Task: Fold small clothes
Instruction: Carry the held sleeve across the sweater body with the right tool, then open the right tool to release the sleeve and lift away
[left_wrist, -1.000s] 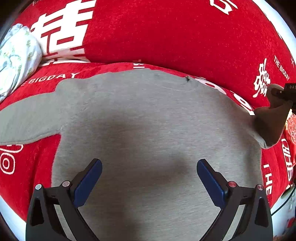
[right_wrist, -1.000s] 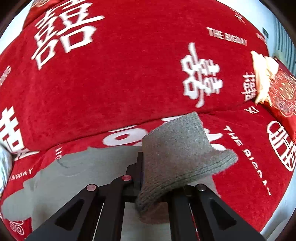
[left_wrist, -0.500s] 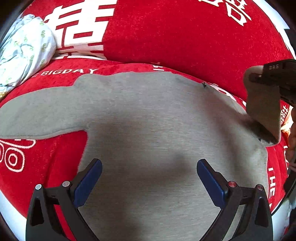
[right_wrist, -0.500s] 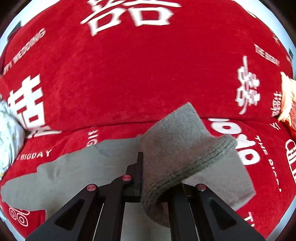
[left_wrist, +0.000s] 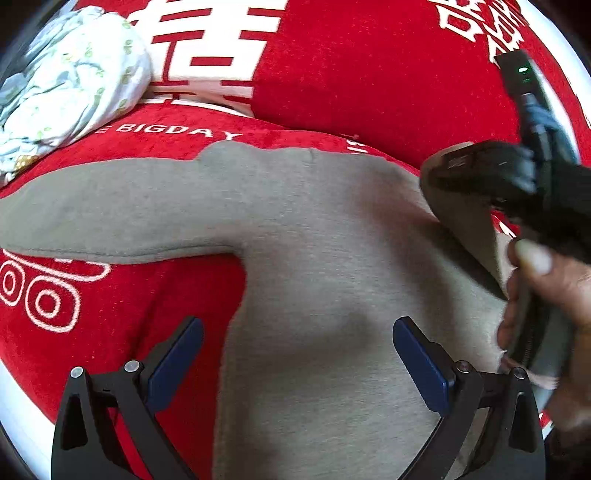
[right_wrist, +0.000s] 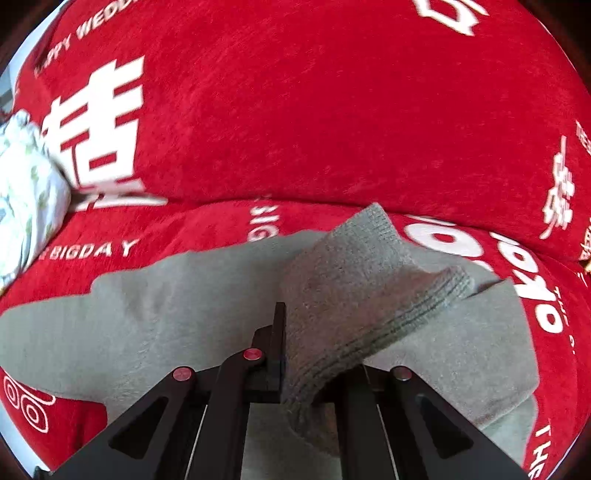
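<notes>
Grey top (left_wrist: 325, 266) lies flat on the red printed cover (left_wrist: 369, 92); its free sleeve (left_wrist: 110, 210) runs out long toward the left; right gripper (right_wrist: 295, 350) pinches the ribbed cuff (right_wrist: 369, 302) of the other sleeve, lifted over the body's right side; left gripper (left_wrist: 295, 354) hangs spread over the lower body, nothing between its blue pads (left_wrist: 177, 354); the fold line probably runs across the chest toward that free sleeve (right hand (left_wrist: 546, 295) nearer); floral bundle (left_wrist: 62, 81) sits far left.
</notes>
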